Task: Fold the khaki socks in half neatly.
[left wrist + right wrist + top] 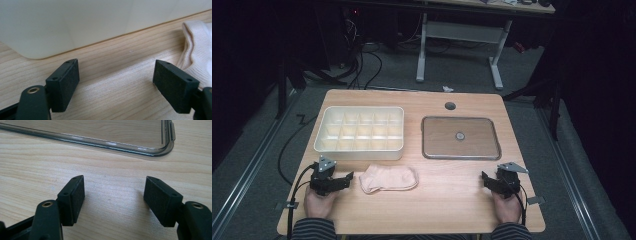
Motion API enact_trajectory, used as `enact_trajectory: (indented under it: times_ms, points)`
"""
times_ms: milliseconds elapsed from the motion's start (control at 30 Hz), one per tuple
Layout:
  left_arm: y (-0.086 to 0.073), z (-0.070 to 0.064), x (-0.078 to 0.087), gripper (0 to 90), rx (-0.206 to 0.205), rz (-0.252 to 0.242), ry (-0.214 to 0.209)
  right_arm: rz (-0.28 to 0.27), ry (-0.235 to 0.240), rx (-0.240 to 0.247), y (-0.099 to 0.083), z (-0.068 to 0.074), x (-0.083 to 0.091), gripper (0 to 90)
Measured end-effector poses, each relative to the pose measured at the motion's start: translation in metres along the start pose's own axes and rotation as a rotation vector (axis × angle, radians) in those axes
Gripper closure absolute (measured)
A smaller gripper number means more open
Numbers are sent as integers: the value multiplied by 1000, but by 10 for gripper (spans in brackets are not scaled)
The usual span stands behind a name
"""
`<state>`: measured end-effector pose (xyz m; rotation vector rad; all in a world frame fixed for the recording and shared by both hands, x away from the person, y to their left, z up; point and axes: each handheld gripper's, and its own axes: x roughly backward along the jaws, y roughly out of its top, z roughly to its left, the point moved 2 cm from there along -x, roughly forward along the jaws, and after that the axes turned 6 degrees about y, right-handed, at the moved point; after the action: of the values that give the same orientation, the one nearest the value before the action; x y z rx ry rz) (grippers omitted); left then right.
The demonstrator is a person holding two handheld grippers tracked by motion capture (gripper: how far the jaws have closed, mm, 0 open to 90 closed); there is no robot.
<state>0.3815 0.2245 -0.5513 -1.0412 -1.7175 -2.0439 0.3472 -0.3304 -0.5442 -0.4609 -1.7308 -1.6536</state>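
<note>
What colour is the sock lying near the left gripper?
Pale pink, plain ribbed knit; the sock shows best in the high view.

From above, the bench (452, 200) sat evenly lit while the room around it, from nine through twelve to three o'clock, fell nearly black. That high picture was soft and grainy. Along my tongs, the wood was bright and sharp, with faint glare on the clear lid (160, 152) rim at one o'clock.
</note>
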Motion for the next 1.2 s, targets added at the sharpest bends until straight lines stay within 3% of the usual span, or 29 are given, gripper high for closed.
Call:
enact_trajectory:
  times_ms: [267,900,1100,1200]
  points:
    - [0,-3,-1,210,-8,6,24,0,2,2,0,0,0,333]
    - [0,-3,0,210,-2,6,24,-3,2,-4,0,0,1,349]
    - [0,-3,1,222,-7,9,18,-8,2,8,-1,2,1,402]
    - [-1,-3,4,264,6,-3,-6,-2,-1,2,-1,4,3,456]
